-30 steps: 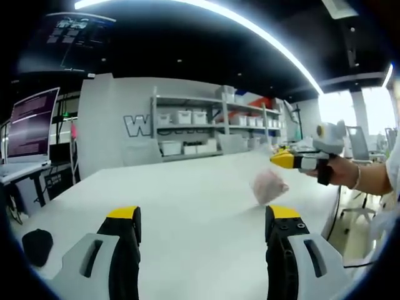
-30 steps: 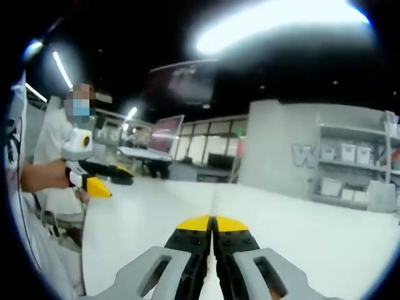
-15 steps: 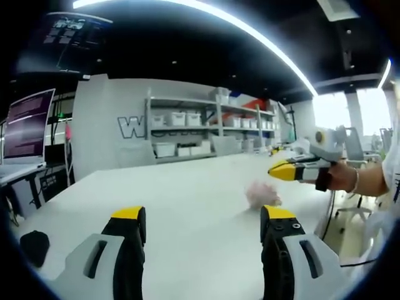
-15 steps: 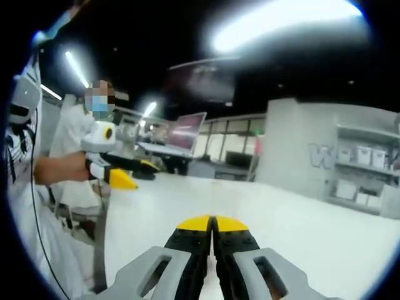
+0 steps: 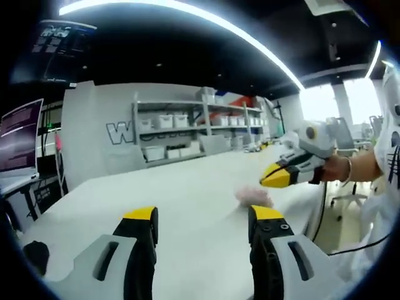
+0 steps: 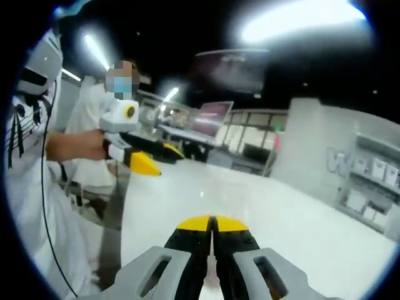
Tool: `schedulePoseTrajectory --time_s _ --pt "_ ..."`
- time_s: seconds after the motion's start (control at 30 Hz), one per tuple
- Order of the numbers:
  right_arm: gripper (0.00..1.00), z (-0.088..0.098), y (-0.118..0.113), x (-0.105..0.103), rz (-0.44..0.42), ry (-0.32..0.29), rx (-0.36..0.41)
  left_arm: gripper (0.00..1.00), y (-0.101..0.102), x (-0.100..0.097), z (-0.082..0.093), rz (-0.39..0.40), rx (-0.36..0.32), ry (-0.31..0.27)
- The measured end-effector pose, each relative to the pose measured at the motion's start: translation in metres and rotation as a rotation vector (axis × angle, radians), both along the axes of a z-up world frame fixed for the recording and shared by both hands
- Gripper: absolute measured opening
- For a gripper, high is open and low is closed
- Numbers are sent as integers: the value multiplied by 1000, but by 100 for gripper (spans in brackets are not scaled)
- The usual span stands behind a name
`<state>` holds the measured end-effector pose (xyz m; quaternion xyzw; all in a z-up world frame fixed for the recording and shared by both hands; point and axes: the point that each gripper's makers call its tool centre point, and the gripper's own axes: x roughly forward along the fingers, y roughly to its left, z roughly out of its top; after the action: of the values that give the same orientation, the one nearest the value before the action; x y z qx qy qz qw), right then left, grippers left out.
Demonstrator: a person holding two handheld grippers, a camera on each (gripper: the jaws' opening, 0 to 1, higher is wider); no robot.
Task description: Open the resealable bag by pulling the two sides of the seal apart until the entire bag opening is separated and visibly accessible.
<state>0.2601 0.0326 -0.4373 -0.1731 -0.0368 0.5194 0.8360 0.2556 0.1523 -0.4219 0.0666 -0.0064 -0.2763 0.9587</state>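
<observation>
— White table (image 5: 187,187): bag status?
— Resealable bag (image 5: 253,196) lies on it, blurred, just below the right gripper (image 5: 270,179), jaws together. Left gripper (image 5: 203,219) jaws stand apart. Shelving (image 5: 187,128) behind.

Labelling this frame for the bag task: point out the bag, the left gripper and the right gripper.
bag (image 5: 253,196): left gripper view, on its pinkish blurred middle, on the table.
left gripper (image 5: 203,220): left gripper view, midway between its yellow tips.
right gripper (image 6: 212,222): right gripper view, where its yellow tips meet.
</observation>
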Motion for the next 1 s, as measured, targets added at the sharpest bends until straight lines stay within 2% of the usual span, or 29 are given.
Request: schedulePoseTrajectory --time_s 0.23,0.37,0.6,0.77,1.0 --pt "0 -14 6 -11 37 -26 -88 44 -9 -7 -9 -53 39 5" --pt "0 -20 8 -16 44 -47 -128 43 -12 -10 -18 -70 57 21" --pt "0 -29 11 -24 57 -87 -198 35 -19 -19 -28 -110 99 32" --pt "0 -33 12 -29 65 -107 -226 33 -25 -25 -35 -138 146 32" --pt "0 -37 13 -35 67 -176 -297 33 -26 -28 -35 -145 139 25"
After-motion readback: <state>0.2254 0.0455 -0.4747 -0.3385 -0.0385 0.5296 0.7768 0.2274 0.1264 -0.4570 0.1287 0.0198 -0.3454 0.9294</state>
